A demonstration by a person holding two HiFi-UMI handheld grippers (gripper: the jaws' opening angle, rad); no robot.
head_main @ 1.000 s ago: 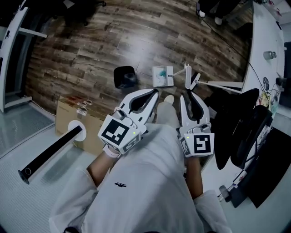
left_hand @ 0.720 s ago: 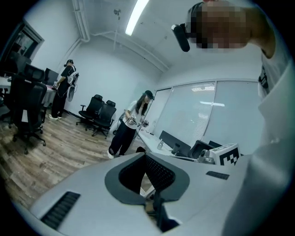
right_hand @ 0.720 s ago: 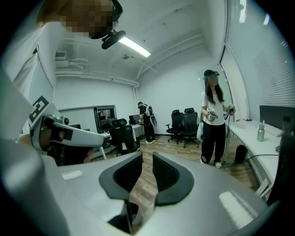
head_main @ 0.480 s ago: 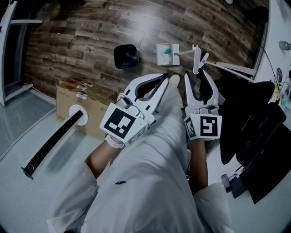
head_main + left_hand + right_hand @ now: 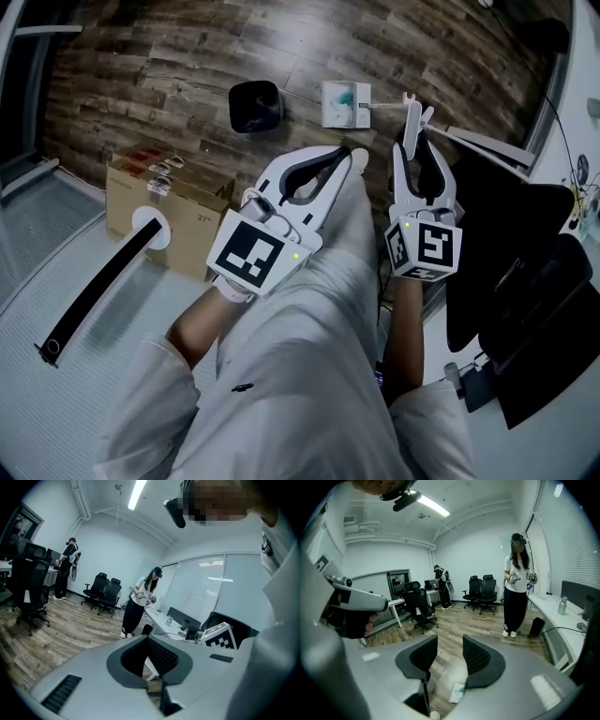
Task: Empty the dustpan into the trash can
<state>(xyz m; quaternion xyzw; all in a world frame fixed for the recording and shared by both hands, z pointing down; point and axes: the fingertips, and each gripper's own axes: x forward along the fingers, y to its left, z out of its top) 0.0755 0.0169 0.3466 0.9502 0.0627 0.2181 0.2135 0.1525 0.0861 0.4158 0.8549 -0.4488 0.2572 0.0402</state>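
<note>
Wood-plank floor (image 5: 169, 66) | black trash can (image 5: 256, 105) | square white dustpan (image 5: 343, 103)

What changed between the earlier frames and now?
The right gripper and left gripper moved forward, closer to the dustpan. The right one's jaws have just been opening, with nothing between them. The left gripper stayed shut and empty. The dustpan and trash can sit on the floor as before. Nothing was grasped or released.
</note>
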